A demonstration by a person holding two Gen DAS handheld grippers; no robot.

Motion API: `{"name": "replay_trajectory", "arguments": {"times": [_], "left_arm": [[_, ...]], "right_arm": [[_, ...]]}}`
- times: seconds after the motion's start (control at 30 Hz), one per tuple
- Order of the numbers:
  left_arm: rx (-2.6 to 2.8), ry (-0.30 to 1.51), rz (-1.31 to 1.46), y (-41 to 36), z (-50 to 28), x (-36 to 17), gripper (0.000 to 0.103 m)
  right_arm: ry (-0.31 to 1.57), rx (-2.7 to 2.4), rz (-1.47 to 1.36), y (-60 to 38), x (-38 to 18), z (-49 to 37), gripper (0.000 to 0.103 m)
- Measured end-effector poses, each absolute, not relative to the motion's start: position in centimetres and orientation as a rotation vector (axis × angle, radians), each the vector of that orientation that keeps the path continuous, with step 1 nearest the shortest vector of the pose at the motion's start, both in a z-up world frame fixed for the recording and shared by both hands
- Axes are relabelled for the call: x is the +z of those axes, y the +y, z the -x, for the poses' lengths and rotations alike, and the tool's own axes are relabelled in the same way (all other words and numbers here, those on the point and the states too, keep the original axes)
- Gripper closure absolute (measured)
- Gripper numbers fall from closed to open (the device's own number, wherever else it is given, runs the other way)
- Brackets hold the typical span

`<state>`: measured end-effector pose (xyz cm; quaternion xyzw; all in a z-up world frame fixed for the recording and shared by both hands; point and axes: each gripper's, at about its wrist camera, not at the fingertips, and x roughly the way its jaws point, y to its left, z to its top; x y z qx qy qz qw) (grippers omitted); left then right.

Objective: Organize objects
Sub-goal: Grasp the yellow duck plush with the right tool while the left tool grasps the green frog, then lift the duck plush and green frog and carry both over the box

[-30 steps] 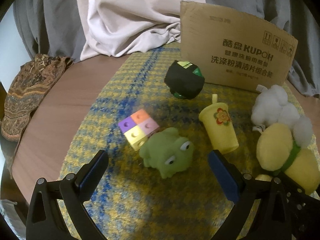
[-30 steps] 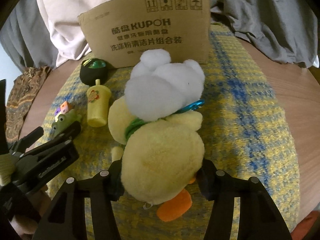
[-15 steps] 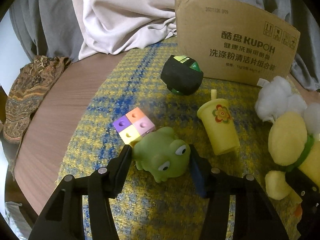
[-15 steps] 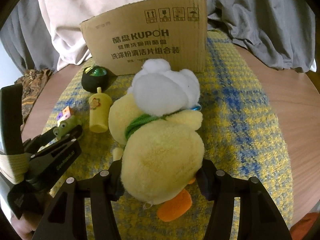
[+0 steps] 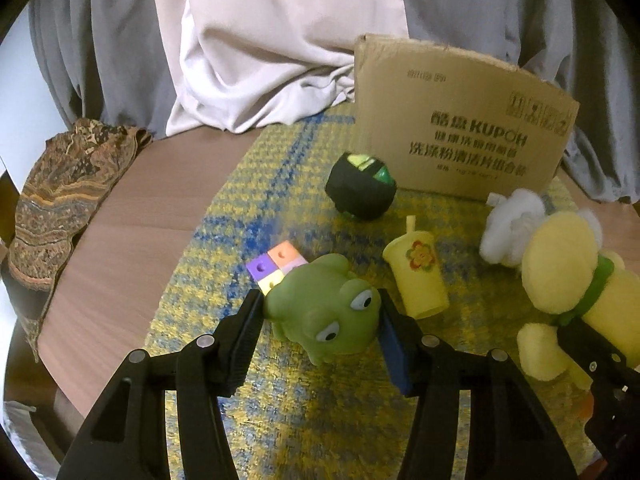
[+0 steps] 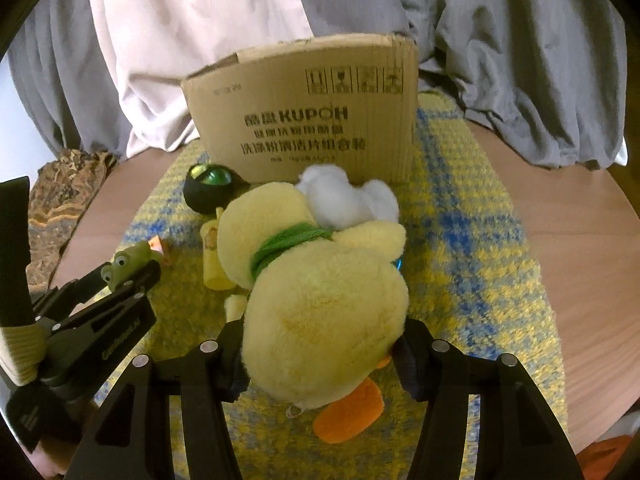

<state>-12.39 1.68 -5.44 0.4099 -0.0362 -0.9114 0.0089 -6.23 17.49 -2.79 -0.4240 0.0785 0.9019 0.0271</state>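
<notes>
evidently both grippers had been loaded at once, presumably so that two toys could be carried to the cardboard box [image 5: 464, 120] in one go. the left gripper [image 5: 320, 320] was closed down on the green frog [image 5: 326, 306], its jaws pressed against the frog's two flanks, the toy sitting crosswise with its eyes turned toward the right jaw. the right gripper [image 6: 322, 344] was clamped on the yellow plush duck [image 6: 324, 300] around the body, the jaws sunk into the soft pile, which suggested a squeeze deep enough to keep the limp toy from slipping. whether either toy had been raised off the yellow-and-blue mat [image 5: 248, 184] could not be told.

left loose on the mat were the pastel block cube [image 5: 276, 266] just behind the frog, the yellow toy cup [image 5: 418, 278] to its right, and the black ball [image 5: 362, 188] near the box's front face.

the left wrist view was the one where the cube's coloured faces and the cup's flower print were shown plainly, along with a patterned cloth [image 5: 64, 200] at the table edge. only from the right wrist view were the duck's orange foot [image 6: 348, 412], the white plush piece [image 6: 348, 200] behind its head, and the left gripper's side profile given; the cup was largely hidden there behind the duck.
</notes>
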Motion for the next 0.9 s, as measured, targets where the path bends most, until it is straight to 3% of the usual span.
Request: {"name": "replay_trajectory", "arguments": {"times": [0.9], "left_arm": [[-2.993, -0.037, -1.095, 3.8, 11.2, 4.1, 0.049]], "right_arm": [[0.153, 2.92, 0.997, 19.0, 7.6, 5.4, 0.046]]}}
